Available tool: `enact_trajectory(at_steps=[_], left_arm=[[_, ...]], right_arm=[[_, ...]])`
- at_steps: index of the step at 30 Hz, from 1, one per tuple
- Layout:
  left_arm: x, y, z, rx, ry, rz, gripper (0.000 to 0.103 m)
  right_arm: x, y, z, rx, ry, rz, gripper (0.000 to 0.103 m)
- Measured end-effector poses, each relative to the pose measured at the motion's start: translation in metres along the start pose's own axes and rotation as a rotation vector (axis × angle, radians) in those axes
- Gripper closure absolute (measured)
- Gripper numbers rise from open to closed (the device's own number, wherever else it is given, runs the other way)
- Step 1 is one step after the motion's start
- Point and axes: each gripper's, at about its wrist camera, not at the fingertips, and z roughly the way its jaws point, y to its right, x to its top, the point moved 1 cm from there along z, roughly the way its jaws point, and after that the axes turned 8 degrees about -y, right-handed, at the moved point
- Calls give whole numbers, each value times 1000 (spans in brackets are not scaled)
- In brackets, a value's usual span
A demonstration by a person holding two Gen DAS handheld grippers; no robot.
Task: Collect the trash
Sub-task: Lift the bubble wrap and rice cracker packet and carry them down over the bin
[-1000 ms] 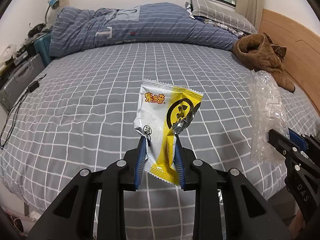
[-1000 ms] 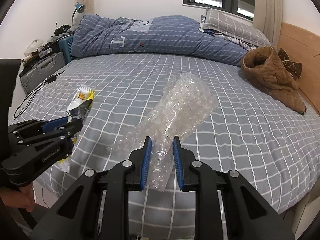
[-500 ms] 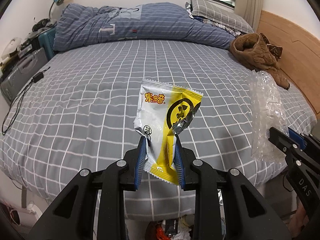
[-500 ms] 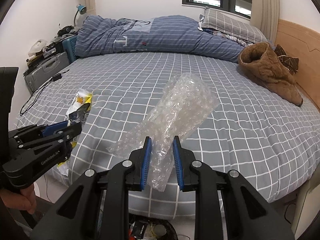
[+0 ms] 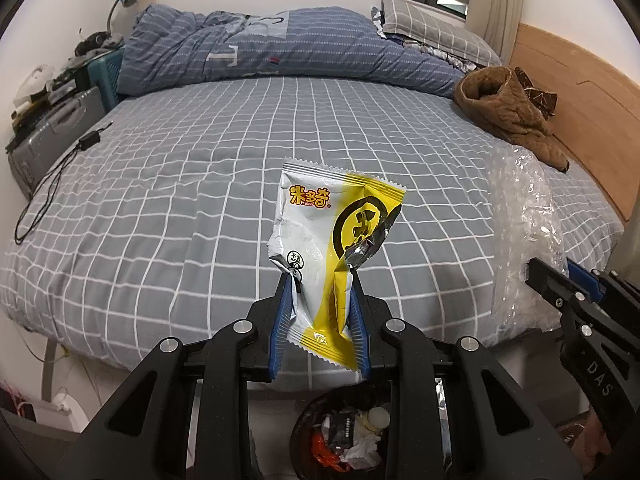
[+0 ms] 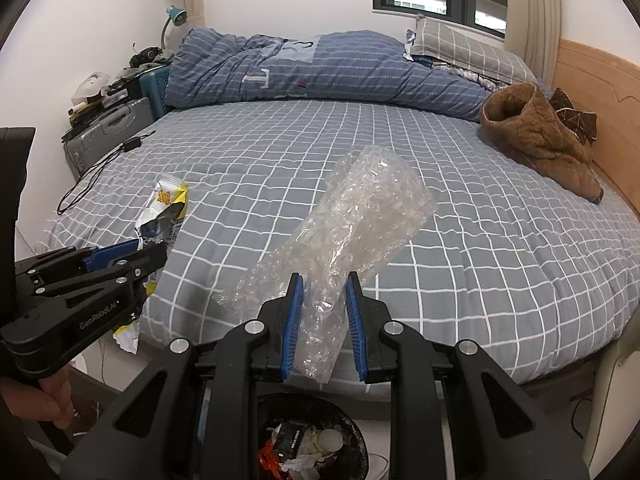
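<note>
My left gripper [image 5: 320,280] is shut on a white and yellow snack wrapper [image 5: 332,236], held upright over the foot edge of the bed. My right gripper [image 6: 323,280] is shut on a clear bubble wrap sheet [image 6: 352,220]. A black trash bin [image 5: 348,432] with several scraps inside stands on the floor just below both grippers, also seen as the bin [image 6: 312,440] in the right wrist view. The right gripper [image 5: 560,280] with the bubble wrap [image 5: 524,232] shows at the right of the left view; the left gripper [image 6: 124,256] with the wrapper [image 6: 164,208] shows at the left of the right view.
The bed [image 5: 180,184] with a grey checked sheet fills the scene; a blue striped duvet [image 5: 260,48] lies at its far end. A brown fleece garment [image 5: 508,108] rests by the wooden headboard [image 5: 580,92]. A grey suitcase [image 5: 52,128] and cable [image 5: 48,184] are at left. A hand [image 6: 52,396] grips the left handle.
Both grippers have drawn back from the bed with their loads still held. The bed edge and the trash bin on the floor have come into view below them.
</note>
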Motion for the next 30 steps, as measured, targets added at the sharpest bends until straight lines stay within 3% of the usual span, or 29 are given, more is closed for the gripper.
enact_trajectory(at_steps=[19, 30], left_arm=[[-63, -4, -51, 6, -29, -28, 76], [-100, -9, -55, 3, -76, -43, 76]], right_arm=[[-56, -23, -54, 18, -36, 12, 82], [-89, -37, -67, 15, -82, -2, 82]])
